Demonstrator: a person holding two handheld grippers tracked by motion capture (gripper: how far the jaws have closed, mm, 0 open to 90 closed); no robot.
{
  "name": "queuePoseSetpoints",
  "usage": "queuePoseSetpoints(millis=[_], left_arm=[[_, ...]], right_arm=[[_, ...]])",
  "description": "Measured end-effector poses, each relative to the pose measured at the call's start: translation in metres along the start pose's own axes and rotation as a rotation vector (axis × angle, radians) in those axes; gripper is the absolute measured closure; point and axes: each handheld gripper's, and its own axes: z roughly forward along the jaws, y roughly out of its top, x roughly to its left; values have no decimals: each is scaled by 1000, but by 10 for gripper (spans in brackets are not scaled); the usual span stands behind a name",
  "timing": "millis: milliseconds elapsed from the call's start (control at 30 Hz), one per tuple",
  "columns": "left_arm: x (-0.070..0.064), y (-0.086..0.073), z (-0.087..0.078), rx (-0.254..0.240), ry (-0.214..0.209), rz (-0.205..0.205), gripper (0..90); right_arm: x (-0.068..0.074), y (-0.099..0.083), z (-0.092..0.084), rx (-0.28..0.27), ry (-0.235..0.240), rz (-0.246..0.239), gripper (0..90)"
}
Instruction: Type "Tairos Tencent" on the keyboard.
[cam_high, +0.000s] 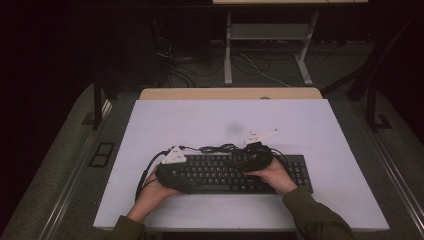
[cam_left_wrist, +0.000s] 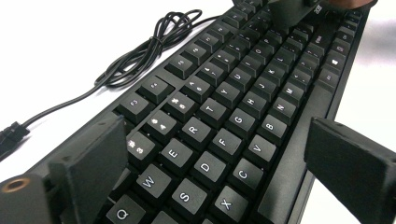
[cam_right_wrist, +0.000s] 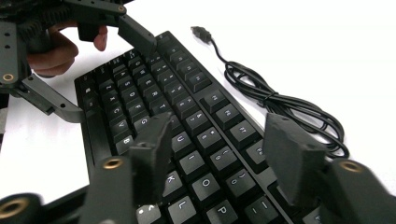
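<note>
Keyboard (cam_high: 235, 172) on table (cam_high: 320, 130), cable (cam_high: 220, 148) seemingly coiled just behind.

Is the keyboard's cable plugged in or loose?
Loose. The black keyboard's thin black cable lies coiled on the white table, its plug lying bare on the surface, connected to nothing.

I take this for a lab or test room, dark all round. My work surface is a white board (cam_high: 310, 125) laid on a wooden table (cam_high: 230, 93), with a metal desk frame (cam_high: 228, 55) behind. Loose cables (cam_high: 175, 65) trail over the grey carpet (cam_high: 65, 150).
</note>
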Motion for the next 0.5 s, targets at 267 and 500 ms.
queuePoseSetpoints(millis=[267,500], left_arm=[[1,2,1,-6,10,4,148],[3,5,2,-17,16,-1,246]], right_arm=[[-2,-1,-3,-24,-9,2,350],[-4,-1,-4,-32,-10,7,344]])
